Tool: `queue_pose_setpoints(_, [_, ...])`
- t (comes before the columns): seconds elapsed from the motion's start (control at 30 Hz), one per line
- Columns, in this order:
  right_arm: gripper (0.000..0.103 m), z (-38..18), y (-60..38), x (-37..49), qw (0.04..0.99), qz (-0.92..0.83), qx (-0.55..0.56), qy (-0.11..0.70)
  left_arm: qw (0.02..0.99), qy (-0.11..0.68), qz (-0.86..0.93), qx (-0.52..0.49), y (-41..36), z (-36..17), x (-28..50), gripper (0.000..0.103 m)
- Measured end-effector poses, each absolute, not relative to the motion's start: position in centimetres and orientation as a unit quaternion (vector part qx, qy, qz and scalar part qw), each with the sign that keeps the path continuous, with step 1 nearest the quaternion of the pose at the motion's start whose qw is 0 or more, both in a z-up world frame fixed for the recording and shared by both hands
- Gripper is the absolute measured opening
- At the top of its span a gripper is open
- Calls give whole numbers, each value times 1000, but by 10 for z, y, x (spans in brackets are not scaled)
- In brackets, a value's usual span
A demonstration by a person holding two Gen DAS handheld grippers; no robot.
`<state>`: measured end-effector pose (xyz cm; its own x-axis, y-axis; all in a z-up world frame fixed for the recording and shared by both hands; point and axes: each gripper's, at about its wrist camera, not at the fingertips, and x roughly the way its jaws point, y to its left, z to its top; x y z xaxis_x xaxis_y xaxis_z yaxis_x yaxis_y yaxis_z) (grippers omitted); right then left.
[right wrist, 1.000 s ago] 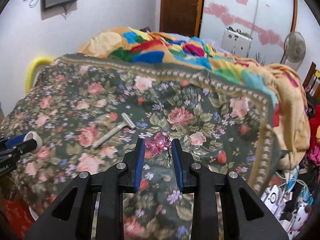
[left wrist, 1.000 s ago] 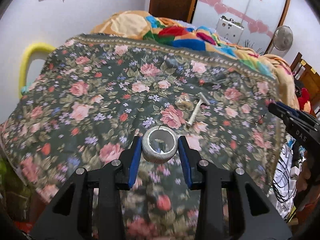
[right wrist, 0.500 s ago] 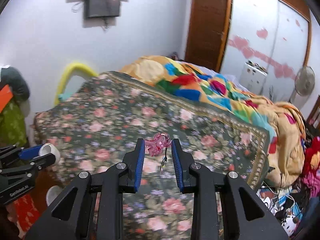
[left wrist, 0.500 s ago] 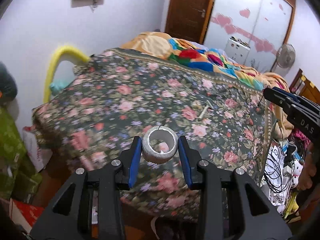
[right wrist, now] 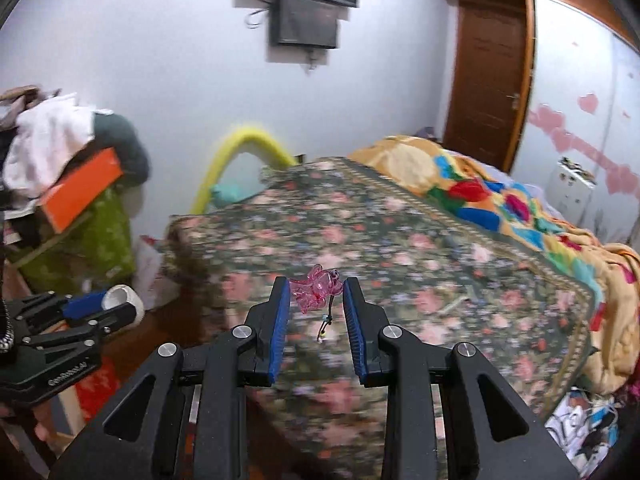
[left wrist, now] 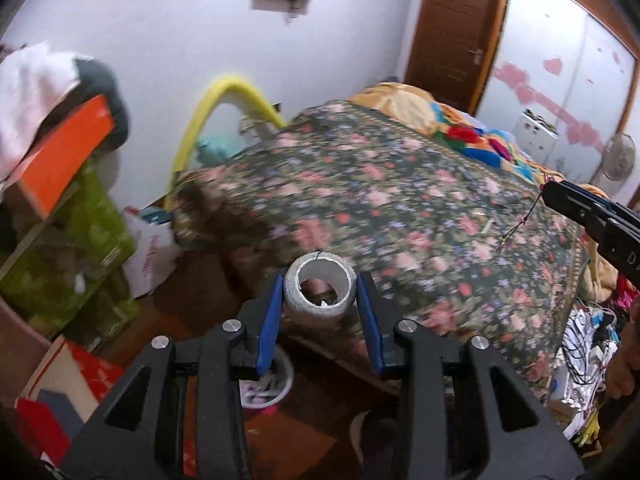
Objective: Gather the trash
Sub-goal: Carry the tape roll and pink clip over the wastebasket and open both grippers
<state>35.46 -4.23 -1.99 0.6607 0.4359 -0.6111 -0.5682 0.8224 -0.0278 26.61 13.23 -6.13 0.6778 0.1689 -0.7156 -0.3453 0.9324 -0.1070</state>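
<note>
Both grippers have swung off the floral bed toward its foot. The left gripper clamps a tape roll; the right gripper pinches a pink charm. A pink bin (partly hidden) sits directly below the left gripper, the nearer one.

From my gripper views, relative to the bed: boxes stacked to its left, a bin on the floor before it, a door behind, a screen on the wall above-left.
</note>
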Motion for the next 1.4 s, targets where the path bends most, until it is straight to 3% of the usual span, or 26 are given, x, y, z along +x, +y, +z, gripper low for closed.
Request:
queue_pose_setpoints(0.43, [25, -78, 68, 300, 841, 376, -141, 363, 876, 404, 200, -170, 211, -109, 182, 37])
queue_pose_setpoints(0.87, [26, -164, 155, 302, 755, 415, -189, 472, 836, 461, 202, -219, 251, -191, 196, 37])
queue_pose_setpoints(1.1, [26, -186, 179, 322, 730, 410, -198, 509, 830, 478, 190, -215, 257, -209, 213, 37])
queue_pose_setpoints(1.23, [50, -189, 179, 333, 731, 407, -183, 517, 827, 483, 182, -222, 259, -217, 223, 37])
queue_pose_setpoints(1.4, [50, -185, 169, 343, 739, 399, -172, 515, 817, 492, 164, -251, 262, -225, 238, 38])
